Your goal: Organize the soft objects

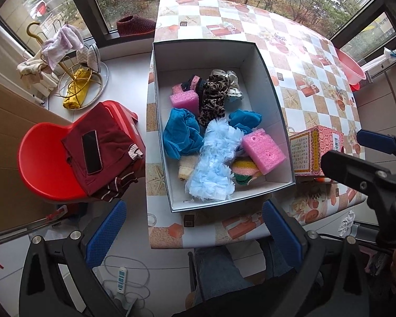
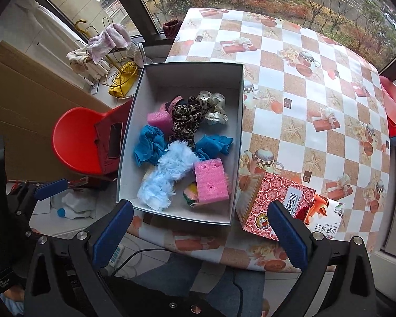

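Observation:
A white cardboard box (image 1: pixel 266 76) (image 2: pixel 239 121) stands on the table and holds several soft things: two pink sponges (image 1: pixel 262 152) (image 2: pixel 211 183), a fluffy light-blue duster (image 1: pixel 215 163) (image 2: pixel 166 174), blue cloths (image 1: pixel 180 134) (image 2: pixel 147 145), a leopard-print scrunchie (image 1: pixel 213 97) (image 2: pixel 186 120) and a white dotted scrunchie (image 2: pixel 215 105). My left gripper (image 1: pixel 194 233) hangs open above the table's near edge, below the box, with nothing in it. My right gripper (image 2: pixel 199 231) is also open and empty, over the near edge in front of the box.
A red patterned carton (image 1: pixel 315 153) (image 2: pixel 274 206) lies right of the box. The checked tablecloth (image 2: pixel 316 92) stretches to the window. A red chair (image 1: pixel 47 163) (image 2: pixel 76 142) with a maroon garment and a phone (image 1: pixel 92 152) stands left. A pink basin (image 1: pixel 349 66) sits far right. Cables lie on the floor.

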The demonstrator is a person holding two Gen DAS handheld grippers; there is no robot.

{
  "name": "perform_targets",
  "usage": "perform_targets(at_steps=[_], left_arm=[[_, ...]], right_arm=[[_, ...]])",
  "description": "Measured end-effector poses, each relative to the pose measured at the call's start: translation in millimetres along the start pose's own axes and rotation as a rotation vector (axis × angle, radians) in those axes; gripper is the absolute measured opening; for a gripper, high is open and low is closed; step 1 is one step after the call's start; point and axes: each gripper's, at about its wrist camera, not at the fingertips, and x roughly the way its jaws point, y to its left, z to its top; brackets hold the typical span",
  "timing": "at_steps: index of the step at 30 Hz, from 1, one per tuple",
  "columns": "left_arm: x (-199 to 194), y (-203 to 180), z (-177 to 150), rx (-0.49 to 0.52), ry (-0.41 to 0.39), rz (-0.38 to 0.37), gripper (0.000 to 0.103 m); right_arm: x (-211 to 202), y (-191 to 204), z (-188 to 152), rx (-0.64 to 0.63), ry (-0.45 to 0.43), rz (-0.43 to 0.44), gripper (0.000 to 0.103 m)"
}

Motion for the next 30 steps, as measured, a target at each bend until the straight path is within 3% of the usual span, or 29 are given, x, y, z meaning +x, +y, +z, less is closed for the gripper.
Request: perform_targets(at_steps=[16, 30], left_arm=[[8, 9, 6, -0.046, 0.011, -0.037, 0.103], [16, 9, 8, -0.051, 0.051, -0.009, 0.102]], right_arm=[[14, 5, 4, -0.008, 0.037, -0.003, 0.102], [22, 3, 6, 0.004, 0.045, 0.016, 0.102]])
